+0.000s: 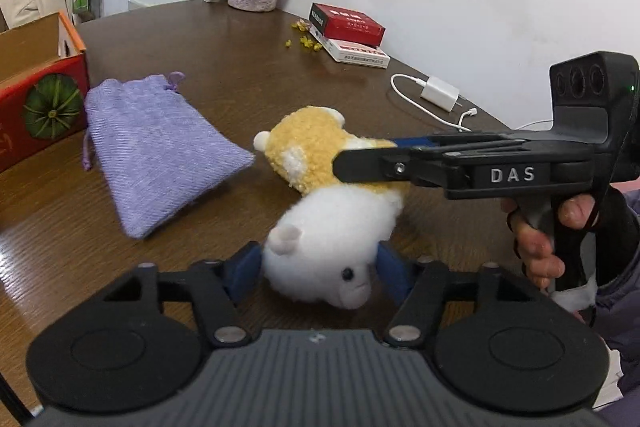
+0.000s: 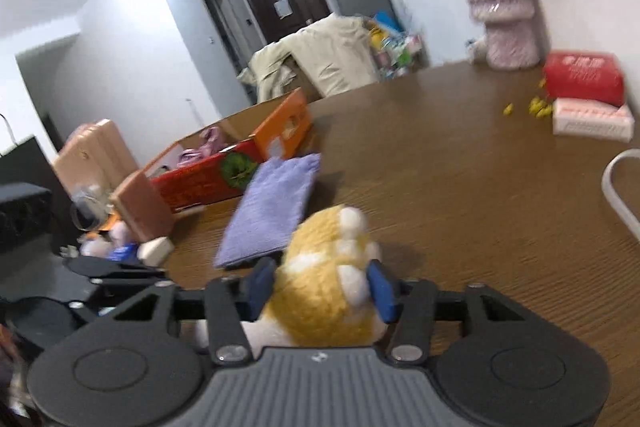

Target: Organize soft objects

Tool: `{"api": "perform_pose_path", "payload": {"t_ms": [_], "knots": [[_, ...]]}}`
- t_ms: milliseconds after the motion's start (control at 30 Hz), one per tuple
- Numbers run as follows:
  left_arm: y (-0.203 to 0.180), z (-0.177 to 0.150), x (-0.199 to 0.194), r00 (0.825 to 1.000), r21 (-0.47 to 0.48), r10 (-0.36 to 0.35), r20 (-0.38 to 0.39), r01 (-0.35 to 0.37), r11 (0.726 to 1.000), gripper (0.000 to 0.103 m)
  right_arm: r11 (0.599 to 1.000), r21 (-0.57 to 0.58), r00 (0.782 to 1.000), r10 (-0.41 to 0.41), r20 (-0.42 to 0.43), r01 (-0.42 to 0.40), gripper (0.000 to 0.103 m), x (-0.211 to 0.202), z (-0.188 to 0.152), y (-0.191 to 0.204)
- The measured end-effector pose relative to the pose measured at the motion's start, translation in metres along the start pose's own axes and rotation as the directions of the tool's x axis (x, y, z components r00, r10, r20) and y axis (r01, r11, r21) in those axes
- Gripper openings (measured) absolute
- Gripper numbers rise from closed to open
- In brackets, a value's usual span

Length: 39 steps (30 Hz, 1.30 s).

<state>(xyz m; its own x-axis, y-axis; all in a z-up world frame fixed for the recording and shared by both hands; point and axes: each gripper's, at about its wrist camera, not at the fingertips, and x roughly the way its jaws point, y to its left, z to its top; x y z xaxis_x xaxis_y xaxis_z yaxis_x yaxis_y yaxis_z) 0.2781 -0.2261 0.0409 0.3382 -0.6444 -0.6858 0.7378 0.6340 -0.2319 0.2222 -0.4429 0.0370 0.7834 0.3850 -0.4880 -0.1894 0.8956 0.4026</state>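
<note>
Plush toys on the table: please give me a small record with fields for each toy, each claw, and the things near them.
white toy: lies on the table, between the left claw pads
yellow toy: touches the white one, pinched by the right claw
purple pouch: flat, left of the toys
cardboard box: open, behind the pouch

white plush (image 1: 328, 243) | yellow plush (image 1: 308, 147) touching | purple pouch (image 1: 156, 151) flat beside
</note>
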Motion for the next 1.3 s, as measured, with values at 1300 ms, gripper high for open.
{"api": "perform_pose_path", "payload": {"t_ms": [1300], "knots": [[0.217,0.114,-0.055,0.973,-0.081,0.221,0.062,-0.216,0.973,0.056,0.997,-0.056,0.998,0.052,-0.021,-0.053,0.043,0.228,0.168,0.103]]}}
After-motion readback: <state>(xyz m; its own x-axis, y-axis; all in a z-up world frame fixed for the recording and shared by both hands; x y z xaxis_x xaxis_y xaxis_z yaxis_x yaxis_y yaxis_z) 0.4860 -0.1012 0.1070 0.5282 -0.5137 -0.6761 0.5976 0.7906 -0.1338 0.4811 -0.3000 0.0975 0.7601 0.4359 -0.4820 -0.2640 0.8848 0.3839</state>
